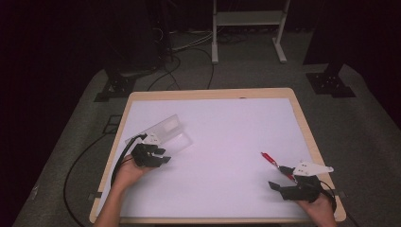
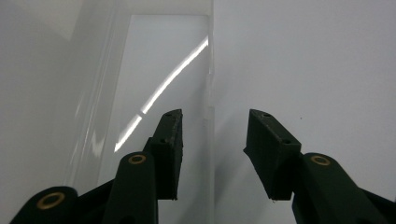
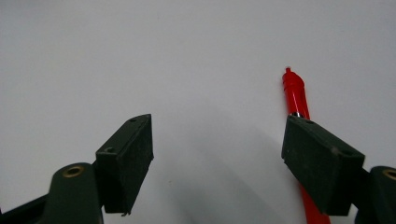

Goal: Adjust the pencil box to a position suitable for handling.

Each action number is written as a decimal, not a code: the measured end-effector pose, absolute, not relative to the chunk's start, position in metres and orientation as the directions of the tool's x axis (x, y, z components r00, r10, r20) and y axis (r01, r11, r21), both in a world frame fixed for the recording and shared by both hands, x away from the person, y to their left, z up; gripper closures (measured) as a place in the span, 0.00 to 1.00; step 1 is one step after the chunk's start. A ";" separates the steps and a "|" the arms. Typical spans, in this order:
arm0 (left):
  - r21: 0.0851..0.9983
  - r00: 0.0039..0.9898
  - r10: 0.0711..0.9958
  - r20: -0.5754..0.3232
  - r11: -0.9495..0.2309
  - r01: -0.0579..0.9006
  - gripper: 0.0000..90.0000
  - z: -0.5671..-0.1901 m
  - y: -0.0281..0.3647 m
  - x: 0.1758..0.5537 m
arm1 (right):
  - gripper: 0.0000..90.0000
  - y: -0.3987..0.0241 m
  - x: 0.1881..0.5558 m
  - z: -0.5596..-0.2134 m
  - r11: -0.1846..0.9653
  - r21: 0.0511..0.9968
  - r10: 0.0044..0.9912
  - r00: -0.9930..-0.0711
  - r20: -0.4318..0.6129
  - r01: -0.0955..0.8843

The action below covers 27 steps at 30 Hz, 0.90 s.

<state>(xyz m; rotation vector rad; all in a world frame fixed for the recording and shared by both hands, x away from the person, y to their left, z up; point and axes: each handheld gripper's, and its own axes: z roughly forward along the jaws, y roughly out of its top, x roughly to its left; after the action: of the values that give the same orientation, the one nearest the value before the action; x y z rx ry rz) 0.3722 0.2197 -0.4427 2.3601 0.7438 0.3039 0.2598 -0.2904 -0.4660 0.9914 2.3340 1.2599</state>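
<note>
Left gripper (image 1: 158, 158) straddles the near wall of a clear rectangular plastic box (image 1: 165, 128), jaws half-open, untouching; right gripper (image 1: 283, 185) gapes wide beside a red pen (image 1: 270, 159).

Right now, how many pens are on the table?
1. A red pen lies at the table's right side, just ahead of the right gripper.

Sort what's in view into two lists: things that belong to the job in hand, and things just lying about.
In the job:
clear plastic case, its edge between the left gripper jaws
red pen, beside the open right gripper

Lying about:
white frame stand on the floor
floor cables
</note>
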 end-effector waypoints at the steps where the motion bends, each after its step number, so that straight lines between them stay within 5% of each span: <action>1: 0.637 0.813 0.581 0.027 -0.637 0.434 0.65 -0.443 0.220 0.372 | 0.27 -0.290 0.260 -0.466 0.374 0.823 0.699 -0.713 0.053 0.428; 27: 0.585 0.846 0.532 0.042 -0.699 0.410 0.98 -0.452 0.218 0.376 | 0.27 -0.291 0.259 -0.466 0.377 0.824 0.692 -0.720 0.053 0.422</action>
<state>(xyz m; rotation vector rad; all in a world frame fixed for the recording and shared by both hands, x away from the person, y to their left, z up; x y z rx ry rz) 0.3762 0.2178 -0.4519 2.4430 0.6860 0.2786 0.2593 -0.2909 -0.4660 0.9799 2.3397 1.2663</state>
